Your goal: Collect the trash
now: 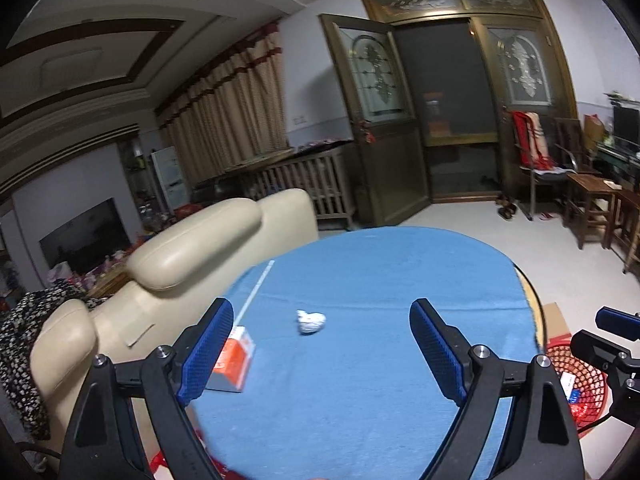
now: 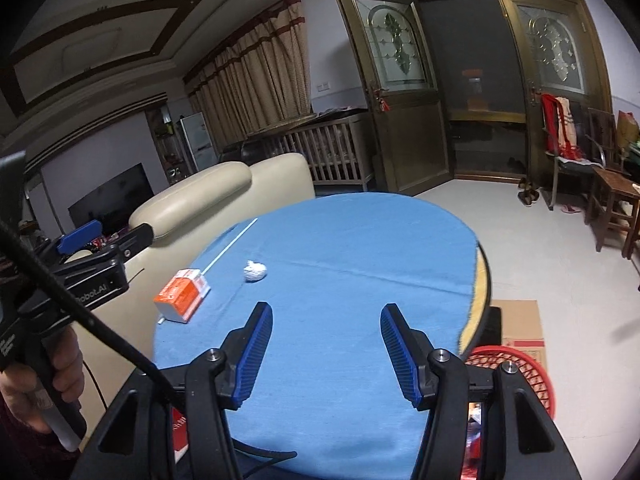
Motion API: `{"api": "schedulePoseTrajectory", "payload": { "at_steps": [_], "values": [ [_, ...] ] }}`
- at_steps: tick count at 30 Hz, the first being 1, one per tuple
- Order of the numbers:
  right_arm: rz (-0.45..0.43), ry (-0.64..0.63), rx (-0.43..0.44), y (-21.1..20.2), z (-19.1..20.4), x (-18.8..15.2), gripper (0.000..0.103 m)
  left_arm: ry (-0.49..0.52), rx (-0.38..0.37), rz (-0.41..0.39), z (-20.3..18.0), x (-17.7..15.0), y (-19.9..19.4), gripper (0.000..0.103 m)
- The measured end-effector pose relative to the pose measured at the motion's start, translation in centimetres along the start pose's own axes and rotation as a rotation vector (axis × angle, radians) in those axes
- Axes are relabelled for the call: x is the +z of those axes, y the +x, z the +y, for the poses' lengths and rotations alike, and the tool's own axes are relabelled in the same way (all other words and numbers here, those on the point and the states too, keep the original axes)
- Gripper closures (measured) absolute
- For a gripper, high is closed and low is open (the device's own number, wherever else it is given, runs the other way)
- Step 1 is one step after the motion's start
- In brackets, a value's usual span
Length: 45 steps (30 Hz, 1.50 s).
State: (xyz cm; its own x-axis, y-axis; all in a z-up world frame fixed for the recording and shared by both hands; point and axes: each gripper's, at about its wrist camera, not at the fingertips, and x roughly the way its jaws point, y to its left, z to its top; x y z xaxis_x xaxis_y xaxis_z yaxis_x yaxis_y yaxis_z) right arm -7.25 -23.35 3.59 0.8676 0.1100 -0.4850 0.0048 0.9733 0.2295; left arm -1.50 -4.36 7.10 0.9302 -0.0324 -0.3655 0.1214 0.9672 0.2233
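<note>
A crumpled white paper ball (image 1: 310, 322) (image 2: 255, 271) lies on the blue tablecloth (image 1: 380, 280) (image 2: 340, 248) of a round table. An orange and white carton (image 1: 236, 358) (image 2: 183, 294) lies to its left near the table's left edge, and a thin white straw (image 1: 256, 290) (image 2: 230, 246) lies beyond the carton. My left gripper (image 1: 322, 348) hangs open and empty over the near part of the table, the carton just behind its left finger. My right gripper (image 2: 326, 350) is open too, with only cloth between its blue pads. A red mesh basket (image 1: 576, 384) (image 2: 516, 372) stands on the floor at the table's right.
A cream leather sofa (image 1: 192, 248) (image 2: 208, 188) stands against the table's left side. Flat cardboard (image 2: 518, 322) lies on the floor by the basket. Wooden chairs (image 2: 612, 200) stand at the right wall. A hand (image 2: 60, 380) grips the left gripper's handle.
</note>
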Motion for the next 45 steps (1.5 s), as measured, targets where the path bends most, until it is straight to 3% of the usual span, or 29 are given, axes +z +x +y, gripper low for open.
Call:
{"api": "schedulePoseTrajectory", "payload": {
  "at_steps": [17, 45],
  "values": [
    [-0.012, -0.082, -0.020, 1.2, 6.5, -1.3, 0.043, -0.090, 0.115, 0.012, 5.7, -1.9, -0.9, 0.012],
    [-0.050, -0.114, -0.015, 0.6, 8.3, -1.1, 0.043, -0.106, 0.132, -0.015, 7.8, -3.1, -2.5, 0.012]
  ]
}}
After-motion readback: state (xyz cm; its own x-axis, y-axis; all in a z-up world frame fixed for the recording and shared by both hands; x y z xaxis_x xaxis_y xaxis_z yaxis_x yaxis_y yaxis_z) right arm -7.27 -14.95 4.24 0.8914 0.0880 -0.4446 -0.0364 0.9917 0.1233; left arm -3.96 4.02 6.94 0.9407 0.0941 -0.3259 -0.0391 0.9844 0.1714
